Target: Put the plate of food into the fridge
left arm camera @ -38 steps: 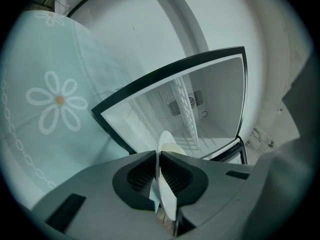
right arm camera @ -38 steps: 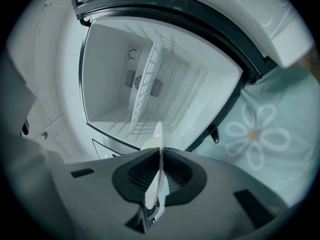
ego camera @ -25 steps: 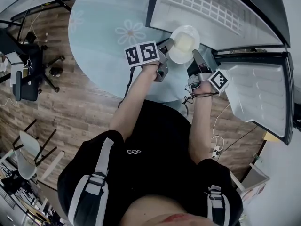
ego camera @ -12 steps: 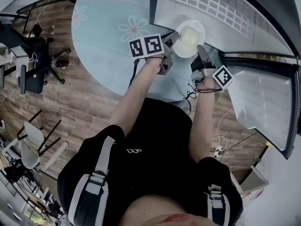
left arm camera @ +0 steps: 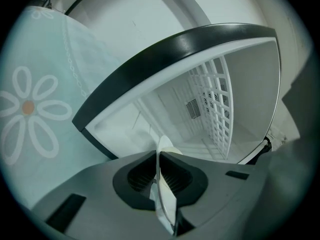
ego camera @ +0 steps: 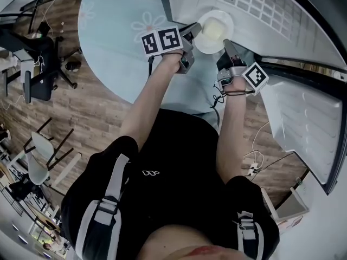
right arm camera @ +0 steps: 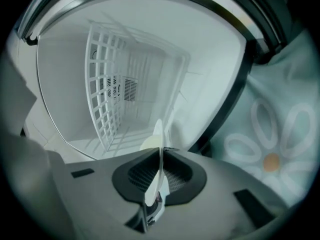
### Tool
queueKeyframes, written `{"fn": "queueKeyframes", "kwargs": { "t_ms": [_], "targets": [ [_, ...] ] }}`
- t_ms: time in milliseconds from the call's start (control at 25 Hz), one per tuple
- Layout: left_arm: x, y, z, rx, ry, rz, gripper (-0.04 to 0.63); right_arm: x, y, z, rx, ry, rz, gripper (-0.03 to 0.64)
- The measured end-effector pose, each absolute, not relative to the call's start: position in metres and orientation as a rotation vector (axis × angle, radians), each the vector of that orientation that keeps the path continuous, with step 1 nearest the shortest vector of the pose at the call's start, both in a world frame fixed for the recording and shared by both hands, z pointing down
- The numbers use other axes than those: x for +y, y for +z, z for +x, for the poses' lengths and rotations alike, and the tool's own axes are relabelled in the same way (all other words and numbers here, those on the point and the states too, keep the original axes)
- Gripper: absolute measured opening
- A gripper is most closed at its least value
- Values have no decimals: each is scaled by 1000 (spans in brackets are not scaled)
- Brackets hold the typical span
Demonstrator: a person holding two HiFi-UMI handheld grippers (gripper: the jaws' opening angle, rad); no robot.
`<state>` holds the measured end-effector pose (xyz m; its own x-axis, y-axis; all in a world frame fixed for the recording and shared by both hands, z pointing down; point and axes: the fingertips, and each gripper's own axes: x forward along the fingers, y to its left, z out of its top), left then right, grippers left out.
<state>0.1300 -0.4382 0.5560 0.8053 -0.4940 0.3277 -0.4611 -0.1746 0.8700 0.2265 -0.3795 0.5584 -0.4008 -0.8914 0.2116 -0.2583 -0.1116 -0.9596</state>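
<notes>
A white plate (ego camera: 213, 30) with pale yellow food on it is held level between both grippers at the mouth of the open fridge (ego camera: 255, 10). My left gripper (ego camera: 191, 34) is shut on the plate's left rim, and my right gripper (ego camera: 224, 49) is shut on its near right rim. In the left gripper view the plate (left arm camera: 164, 184) shows edge-on between the jaws, with the white fridge interior (left arm camera: 200, 109) beyond. In the right gripper view the plate's rim (right arm camera: 157, 171) is pinched the same way, facing the wire shelf (right arm camera: 107, 104).
The fridge door (ego camera: 298, 123) stands open at the right. A round table with a pale blue flower-print cloth (ego camera: 119, 42) lies left of the fridge. Office chairs (ego camera: 38, 69) stand on the wood floor at the far left. A cable (ego camera: 255, 156) runs along the floor by the door.
Both grippers have carried the plate up and forward, from over the table edge to the fridge opening. Their hold on the rim is unchanged.
</notes>
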Motion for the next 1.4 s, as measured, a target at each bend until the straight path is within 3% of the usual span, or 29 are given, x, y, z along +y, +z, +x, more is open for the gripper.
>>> {"fn": "queueKeyframes", "kwargs": {
  "t_ms": [1040,1400],
  "targets": [
    [-495,579,156,-896,-2,1822,37,-439,569,257,1692,-1483,-1339,48],
    [-495,584,137,-1013,91,1787,61,-437,564,285,1684,-1364,-1604,67]
  ]
}}
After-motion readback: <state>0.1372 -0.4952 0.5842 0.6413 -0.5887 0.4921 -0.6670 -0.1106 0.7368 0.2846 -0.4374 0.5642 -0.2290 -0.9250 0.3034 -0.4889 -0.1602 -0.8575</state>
